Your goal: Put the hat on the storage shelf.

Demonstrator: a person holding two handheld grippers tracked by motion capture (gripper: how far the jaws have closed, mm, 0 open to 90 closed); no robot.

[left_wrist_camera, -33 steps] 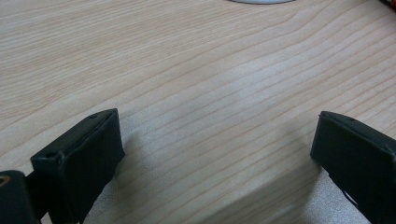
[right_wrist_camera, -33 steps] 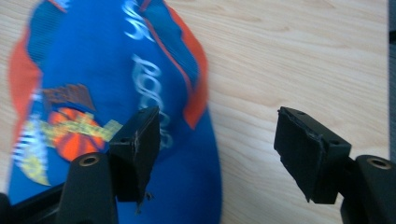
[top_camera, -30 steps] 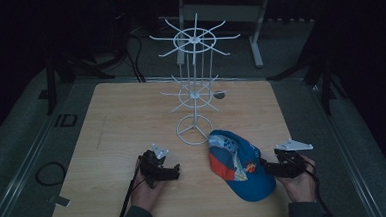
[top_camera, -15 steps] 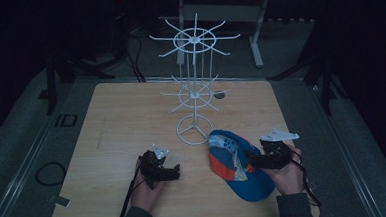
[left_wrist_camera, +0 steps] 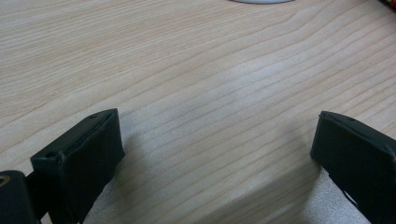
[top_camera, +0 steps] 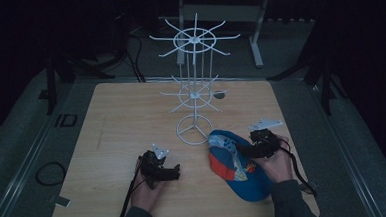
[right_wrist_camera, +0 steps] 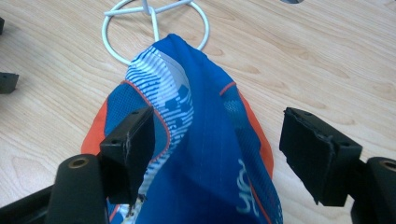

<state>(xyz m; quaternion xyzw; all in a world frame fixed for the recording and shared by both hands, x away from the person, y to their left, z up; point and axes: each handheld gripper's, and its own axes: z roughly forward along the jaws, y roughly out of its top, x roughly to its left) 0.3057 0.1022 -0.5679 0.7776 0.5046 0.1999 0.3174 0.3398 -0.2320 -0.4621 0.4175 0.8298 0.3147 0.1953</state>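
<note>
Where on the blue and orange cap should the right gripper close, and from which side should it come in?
Grip the raised blue ridge of the cap, coming from the cap's right, where the right gripper hovers with open jaws either side. The crown is bunched into a fold that the jaws could span; the orange brim lies flat on the table, harder to pinch.

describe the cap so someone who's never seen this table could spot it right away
On the wooden table, find the white wire rack. The cap lies just right of its ring base, between the open right tongs. It is the only cloth item, blue with orange trim.
</note>
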